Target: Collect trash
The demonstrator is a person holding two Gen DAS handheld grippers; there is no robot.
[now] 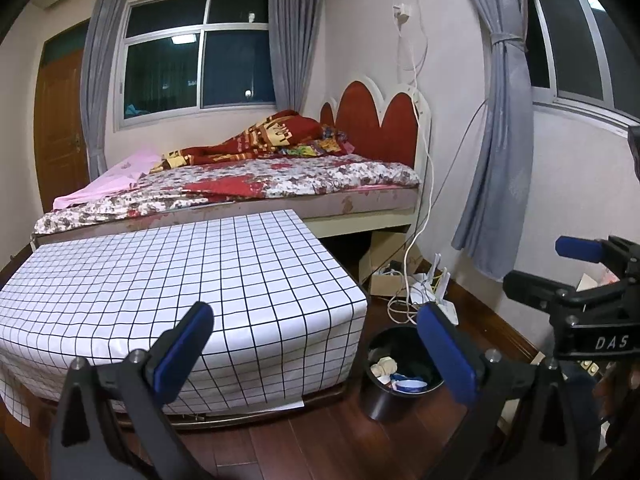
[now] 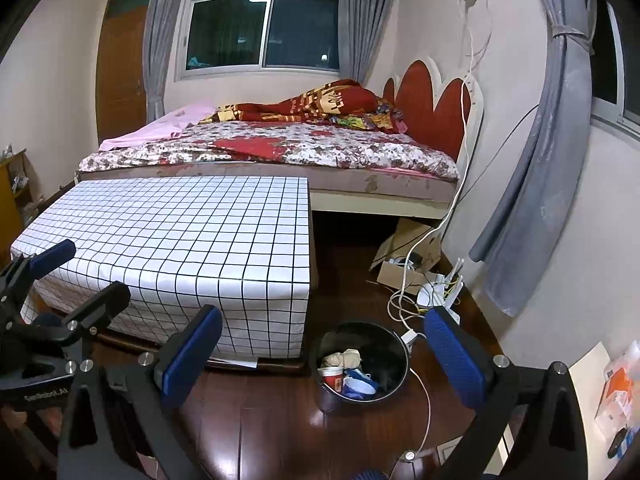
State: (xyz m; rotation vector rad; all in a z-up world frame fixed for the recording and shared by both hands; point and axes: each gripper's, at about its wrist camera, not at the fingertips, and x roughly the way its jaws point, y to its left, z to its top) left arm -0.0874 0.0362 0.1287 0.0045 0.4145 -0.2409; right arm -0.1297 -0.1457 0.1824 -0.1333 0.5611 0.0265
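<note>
1. Bedroom floor: the bin stands off the checked surface's right front corner, holding a crumpled wad and cups.
2. Left gripper and right gripper both gape, empty.
3. Trash looks light and crushable; pinch gently at rims.

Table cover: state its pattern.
The table cover is white with a thin black grid, clearest in the right wrist view.

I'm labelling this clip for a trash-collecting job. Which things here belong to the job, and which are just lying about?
Part of the job:
- black bin on the floor, already holding a crumpled wad, a cup and blue scraps
- left gripper, open
- right gripper, open

Just lying about:
- bed
- checked tablecloth
- router and cables
- cardboard box
</note>
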